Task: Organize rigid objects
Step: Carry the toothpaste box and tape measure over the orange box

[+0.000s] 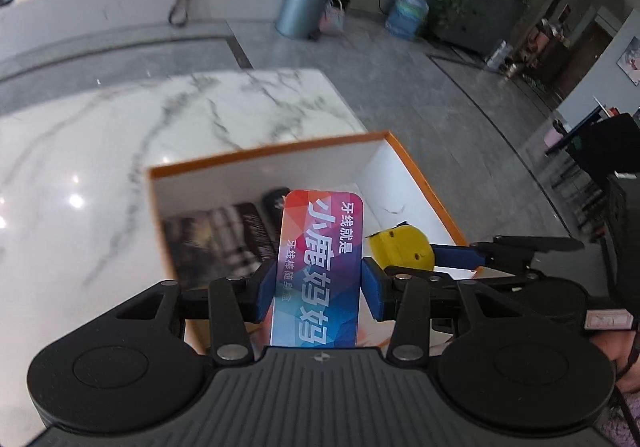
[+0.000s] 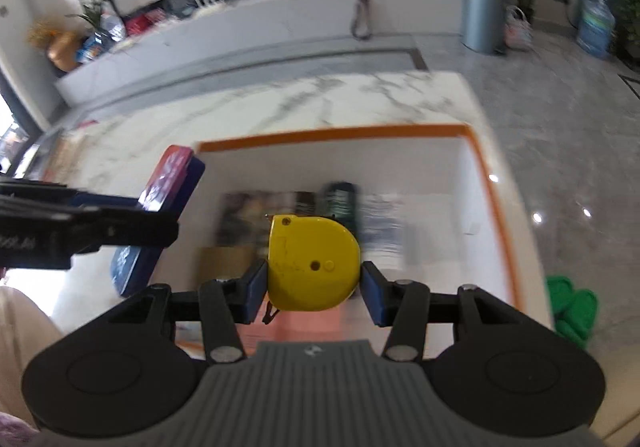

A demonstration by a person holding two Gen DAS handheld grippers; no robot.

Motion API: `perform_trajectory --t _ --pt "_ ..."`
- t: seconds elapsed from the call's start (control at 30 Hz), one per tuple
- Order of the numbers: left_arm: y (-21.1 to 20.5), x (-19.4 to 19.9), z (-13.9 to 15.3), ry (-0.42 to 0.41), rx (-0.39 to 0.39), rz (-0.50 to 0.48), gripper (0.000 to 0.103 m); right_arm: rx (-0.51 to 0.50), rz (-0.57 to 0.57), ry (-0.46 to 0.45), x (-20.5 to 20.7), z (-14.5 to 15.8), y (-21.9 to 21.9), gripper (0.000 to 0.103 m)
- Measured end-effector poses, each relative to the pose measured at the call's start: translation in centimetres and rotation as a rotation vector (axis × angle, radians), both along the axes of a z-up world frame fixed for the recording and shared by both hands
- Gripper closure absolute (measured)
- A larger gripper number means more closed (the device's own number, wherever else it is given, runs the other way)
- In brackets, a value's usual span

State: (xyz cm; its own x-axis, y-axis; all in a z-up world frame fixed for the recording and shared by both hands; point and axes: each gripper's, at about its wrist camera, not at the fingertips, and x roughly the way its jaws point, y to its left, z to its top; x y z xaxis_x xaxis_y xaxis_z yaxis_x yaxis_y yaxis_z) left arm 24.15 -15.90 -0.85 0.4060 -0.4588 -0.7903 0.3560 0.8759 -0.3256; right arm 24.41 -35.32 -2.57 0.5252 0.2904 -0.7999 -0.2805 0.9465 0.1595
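Observation:
My left gripper [image 1: 318, 287] is shut on a flat red-to-blue floss box [image 1: 320, 259] with white Chinese lettering, held above an orange-rimmed white box [image 1: 260, 155]. My right gripper [image 2: 314, 289] holds a yellow tape measure [image 2: 314, 263] between its blue pads [image 2: 256, 287]; the left pad touches it, a small gap shows at the right pad. The tape measure [image 1: 402, 249] also shows in the left wrist view, right of the floss box. The floss box [image 2: 160, 215] appears at left in the right wrist view. Both hover over the orange-rimmed box [image 2: 332, 135].
The box holds a dark patterned item [image 1: 224, 243] and a dark slim object [image 2: 340, 199]. It sits on a white marble table [image 1: 100, 175] near the right edge. Green slippers [image 2: 572, 307] lie on the floor right. A grey bin [image 1: 300, 3] stands far back.

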Motion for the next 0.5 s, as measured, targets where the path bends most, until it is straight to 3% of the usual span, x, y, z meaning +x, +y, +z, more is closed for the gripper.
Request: perform_trajectory --t 0.33,0.5 --pt "-2.2 4.2 -5.4 0.141 -0.029 0.014 0.052 -0.088 0.048 0.338 7.4 -8.2 -2.4 0.052" --pt "-1.9 4.9 -6.8 0.186 -0.027 0.025 0.052 -0.148 0.110 0.425 8.6 -10.8 -1.4 0.052"
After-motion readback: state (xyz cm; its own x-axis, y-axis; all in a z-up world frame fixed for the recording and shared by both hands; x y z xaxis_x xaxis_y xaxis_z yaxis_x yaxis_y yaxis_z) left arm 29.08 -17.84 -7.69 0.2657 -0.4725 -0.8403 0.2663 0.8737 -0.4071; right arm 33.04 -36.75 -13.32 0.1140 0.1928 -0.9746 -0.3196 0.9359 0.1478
